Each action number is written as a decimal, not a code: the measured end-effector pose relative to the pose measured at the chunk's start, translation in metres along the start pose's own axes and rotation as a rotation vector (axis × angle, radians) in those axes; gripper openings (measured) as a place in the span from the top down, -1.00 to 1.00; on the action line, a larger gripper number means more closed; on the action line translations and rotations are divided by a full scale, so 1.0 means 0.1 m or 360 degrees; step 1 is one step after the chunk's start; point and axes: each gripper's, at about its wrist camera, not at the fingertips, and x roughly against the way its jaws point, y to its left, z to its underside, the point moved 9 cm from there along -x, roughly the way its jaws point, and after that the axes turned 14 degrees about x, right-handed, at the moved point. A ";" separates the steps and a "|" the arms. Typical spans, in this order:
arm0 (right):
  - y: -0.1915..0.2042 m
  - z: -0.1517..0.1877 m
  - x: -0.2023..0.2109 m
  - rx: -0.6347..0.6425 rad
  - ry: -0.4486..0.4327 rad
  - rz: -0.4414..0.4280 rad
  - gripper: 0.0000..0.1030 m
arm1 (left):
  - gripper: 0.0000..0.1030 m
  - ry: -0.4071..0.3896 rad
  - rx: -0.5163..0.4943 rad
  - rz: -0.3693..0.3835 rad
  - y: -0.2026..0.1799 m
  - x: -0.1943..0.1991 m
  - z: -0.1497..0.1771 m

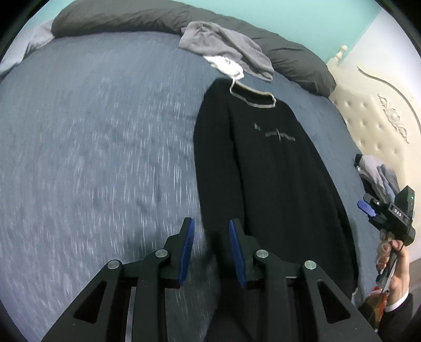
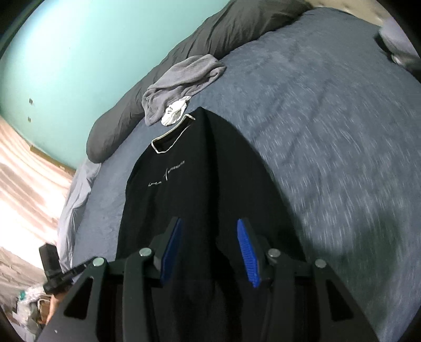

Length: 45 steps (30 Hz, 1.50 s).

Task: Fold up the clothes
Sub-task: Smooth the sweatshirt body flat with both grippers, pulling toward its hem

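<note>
- Left gripper (image 1: 211,223): the jaws stand a narrow way apart, above the left edge of the black sweatshirt (image 1: 276,171). The blue pads (image 1: 188,252) show bare faces. Bed cover shows through the upper part of the gap and black cloth through the lower part. No cloth is seen pinched between them.
- Right gripper (image 2: 209,221): its jaws are a little wider, with bare blue pads (image 2: 247,252), and only black cloth shows in the gap. Nothing is seen pressed between the pads. From the left wrist view this gripper (image 1: 368,207) shows at the right edge, held in the person's hand (image 1: 394,260) above a dark sleeve with a white cuff.
- Black sweatshirt (image 2: 197,184): it lies front up and lengthwise on the blue-grey bed cover (image 1: 92,131), with its pale-edged collar at the far end and a faint line of print across the chest. Its lower part runs toward both grippers.
- A crumpled grey garment (image 1: 226,44) lies just beyond the collar, with a small white piece (image 1: 226,64) under its near edge that touches the collar.
- A long dark grey pillow (image 1: 118,18) runs along the far side of the bed, against a teal wall (image 2: 65,52).
- A cream tufted headboard (image 1: 373,118) stands at the right of the left wrist view, with a small heap of grey clothes (image 1: 379,173) in front of it.
- The bed cover (image 2: 329,105) looks streaked with blur, while the sweatshirt looks sharper.
</note>
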 end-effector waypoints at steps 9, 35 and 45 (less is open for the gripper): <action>0.10 0.37 0.08 0.0035 -0.0034 -0.0031 0.04 | 0.41 0.0110 0.0008 0.0000 0.05 0.02 0.52; -0.12 0.41 0.03 -0.0025 -0.0058 -0.0032 0.03 | 0.88 0.0189 -0.0116 -0.0039 -0.16 0.00 1.01; -0.16 0.43 -0.01 -0.0038 -0.0056 -0.0024 0.03 | 0.91 0.0072 -0.0126 -0.0162 0.13 0.38 0.59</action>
